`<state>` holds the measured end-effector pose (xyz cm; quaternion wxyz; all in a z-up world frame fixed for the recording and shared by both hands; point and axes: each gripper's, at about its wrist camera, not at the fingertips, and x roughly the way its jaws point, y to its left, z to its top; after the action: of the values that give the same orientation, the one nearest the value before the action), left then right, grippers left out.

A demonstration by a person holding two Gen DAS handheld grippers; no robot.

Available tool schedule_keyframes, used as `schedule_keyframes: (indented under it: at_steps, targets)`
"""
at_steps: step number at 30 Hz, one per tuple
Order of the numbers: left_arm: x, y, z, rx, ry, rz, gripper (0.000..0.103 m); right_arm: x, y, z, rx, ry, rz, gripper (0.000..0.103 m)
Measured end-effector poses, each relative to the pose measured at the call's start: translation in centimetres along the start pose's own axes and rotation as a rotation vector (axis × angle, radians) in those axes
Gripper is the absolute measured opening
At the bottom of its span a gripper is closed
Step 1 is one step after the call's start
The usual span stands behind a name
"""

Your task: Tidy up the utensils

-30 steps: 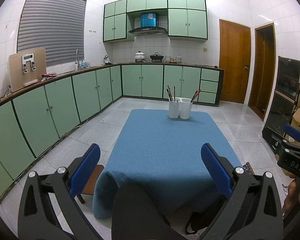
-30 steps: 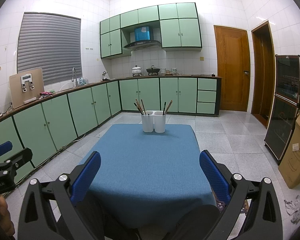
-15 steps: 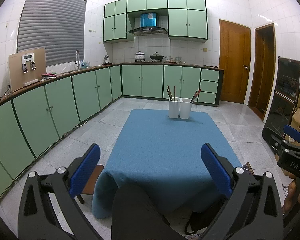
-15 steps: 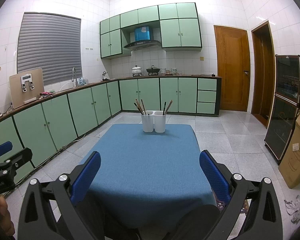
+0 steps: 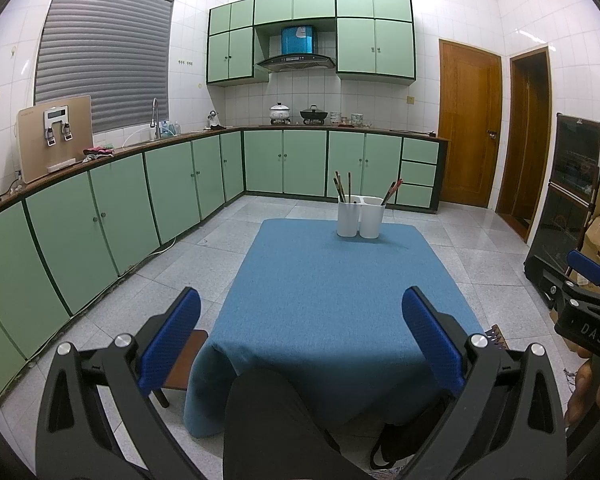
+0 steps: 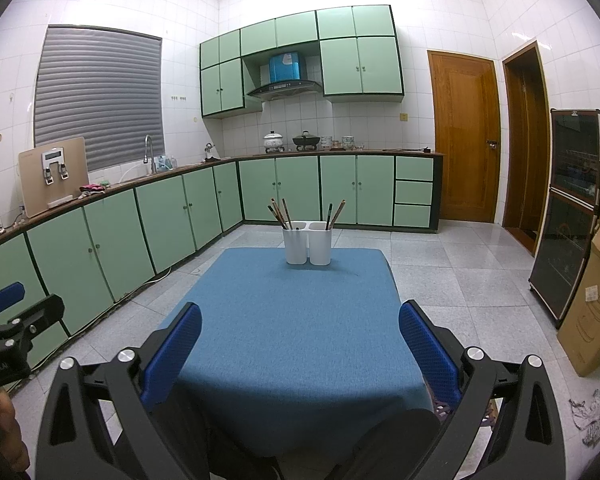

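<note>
A white two-compartment utensil holder (image 5: 360, 217) stands at the far end of a table with a blue cloth (image 5: 336, 292). Chopsticks (image 5: 342, 187) stick up from its left compartment and others (image 5: 392, 191) lean out of the right one. The holder also shows in the right wrist view (image 6: 308, 242). My left gripper (image 5: 301, 308) is open and empty, held above the table's near edge. My right gripper (image 6: 300, 322) is open and empty, also over the near edge, far from the holder.
Green cabinets (image 5: 100, 216) run along the left and back walls. A dark cabinet (image 6: 572, 216) and a cardboard box (image 6: 592, 304) stand at the right. A small wooden stool (image 5: 182, 368) is by the table's near left corner. A dark knee (image 5: 268, 420) is below the grippers.
</note>
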<state>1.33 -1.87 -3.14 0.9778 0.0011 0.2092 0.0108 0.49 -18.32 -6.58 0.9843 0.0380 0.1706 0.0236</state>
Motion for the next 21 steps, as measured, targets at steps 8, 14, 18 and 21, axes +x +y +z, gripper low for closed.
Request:
schedule_keyframes:
  at_steps: [8, 14, 18, 21]
  targets:
    - [0.0, 0.01, -0.01, 0.0, 0.0, 0.0, 0.098, 0.02, -0.03, 0.02, 0.0, 0.0, 0.0, 0.097]
    - [0.0, 0.01, 0.0, 0.0, -0.001, 0.0, 0.098, 0.03, 0.01, -0.02, -0.001, 0.0, -0.002, 0.097]
    - [-0.01, 0.03, 0.0, 0.0, 0.0, 0.0, 0.098, 0.05, 0.06, -0.07, -0.001, 0.001, -0.002, 0.097]
    - [-0.02, 0.03, 0.01, 0.0, 0.0, 0.0, 0.098, 0.03, 0.04, -0.05, -0.001, 0.0, -0.001, 0.097]
